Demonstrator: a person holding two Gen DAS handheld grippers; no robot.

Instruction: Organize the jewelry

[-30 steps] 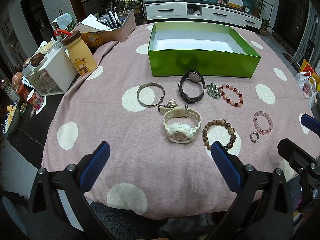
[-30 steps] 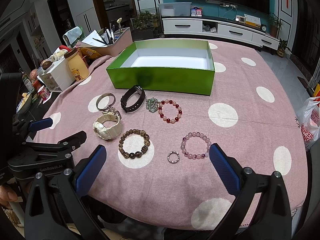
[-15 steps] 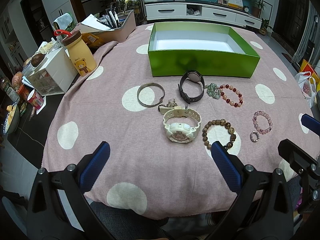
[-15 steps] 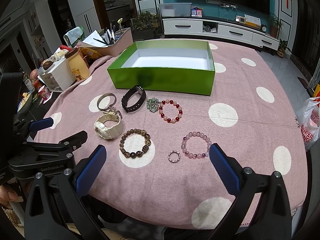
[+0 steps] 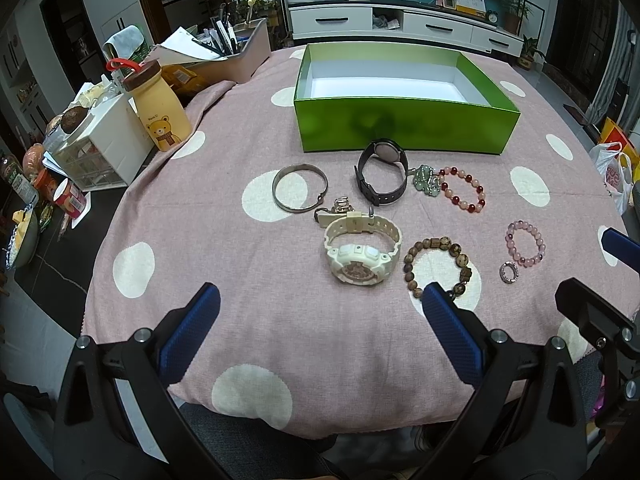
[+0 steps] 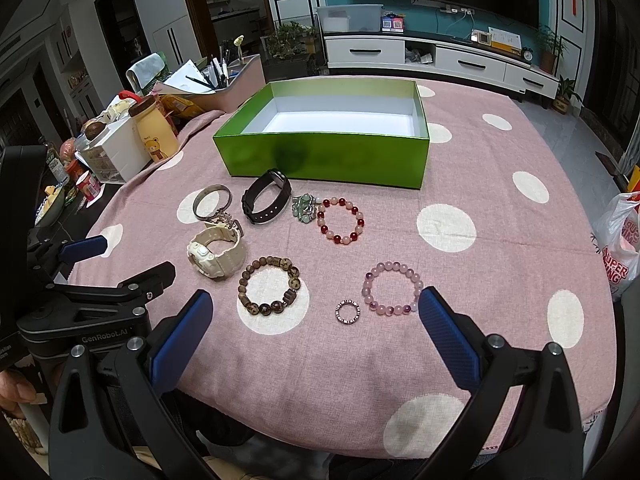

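Nothing has been put away yet: the green box (image 6: 324, 156) sits empty at twelve o'clock on the pink dotted tablecloth (image 6: 500, 264), white floor bare, and every piece of jewelry lies on the cloth in front of it. Nearest the box are a metal bangle (image 5: 299, 192), a black watch (image 5: 382, 176), a green charm (image 5: 426, 179) and a red bead bracelet (image 5: 462, 194); closer in lie a small clasp piece (image 5: 340, 208), a cream watch (image 5: 362, 254), a brown bead bracelet (image 6: 268, 286), a small ring (image 6: 347, 312) and a pink bead bracelet (image 6: 392, 294). The left gripper (image 5: 320, 332) hovers at six o'clock with fingers spread wide and empty, the cream watch just ahead. The right gripper (image 6: 314, 334) also stands wide and empty, with the ring just ahead between its fingers. The whole job appears to remain: each piece has to be lifted into the box.
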